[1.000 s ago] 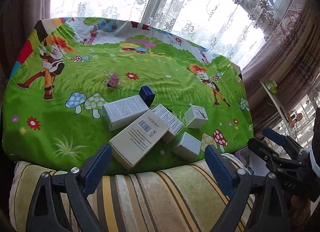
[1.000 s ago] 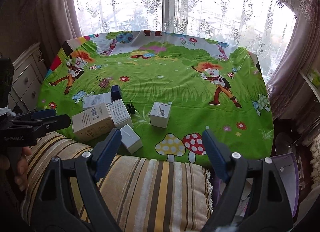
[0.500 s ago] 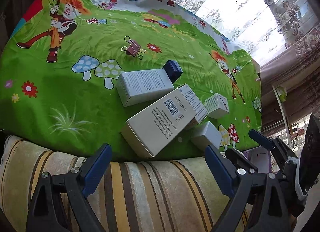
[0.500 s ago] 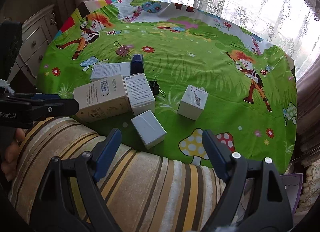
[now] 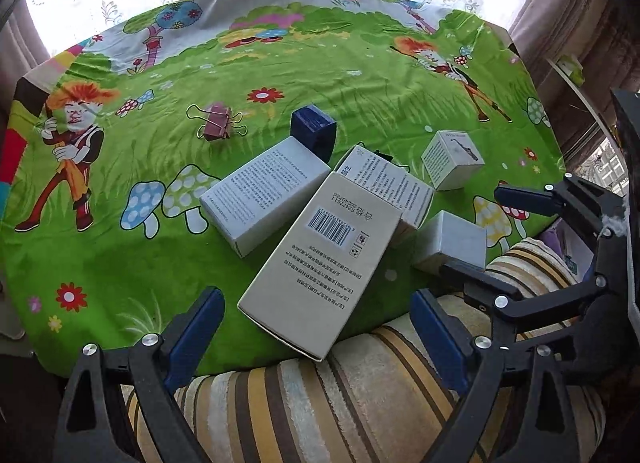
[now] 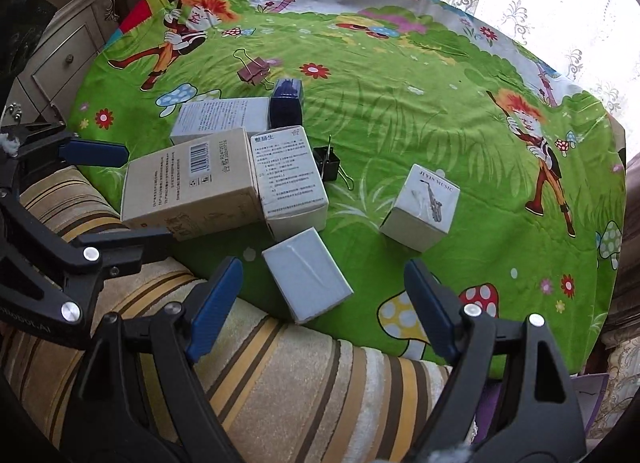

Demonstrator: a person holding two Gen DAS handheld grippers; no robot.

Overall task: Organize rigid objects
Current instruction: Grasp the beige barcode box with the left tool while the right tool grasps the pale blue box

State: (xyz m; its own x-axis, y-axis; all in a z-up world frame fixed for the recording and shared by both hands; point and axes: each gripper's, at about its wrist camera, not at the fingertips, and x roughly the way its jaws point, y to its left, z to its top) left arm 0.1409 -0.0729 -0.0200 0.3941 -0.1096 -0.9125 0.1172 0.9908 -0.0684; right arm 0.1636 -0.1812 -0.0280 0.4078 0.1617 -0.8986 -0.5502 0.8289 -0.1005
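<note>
Judging by how things lie, the organizing has hardly begun: nothing is lined up, stacked squarely or gathered to one place. On the table, under a bright green cartoon-printed cloth, a loose cluster of cartons sits near the front edge. The large cream cardboard box with a barcode lies askew, its far end resting on a white carton printed with dense text, and a second white rectangular carton lies touching its left side at a different angle. A small dark blue box stands just behind that pair. A small pale grey box lies near the table's front edge, and a white cube-shaped box with a saxophone picture stands apart to the right. A maroon binder clip lies further back, alone, and a black binder clip sits just beside the text-printed carton. The left tool hovers over the near end of the barcode box with its jaws spread wide and nothing between them; the right tool is likewise wide open and empty, hanging above the grey box. All of the sorting is left to do, and either box under a tool looks like a likely first pick.
</note>
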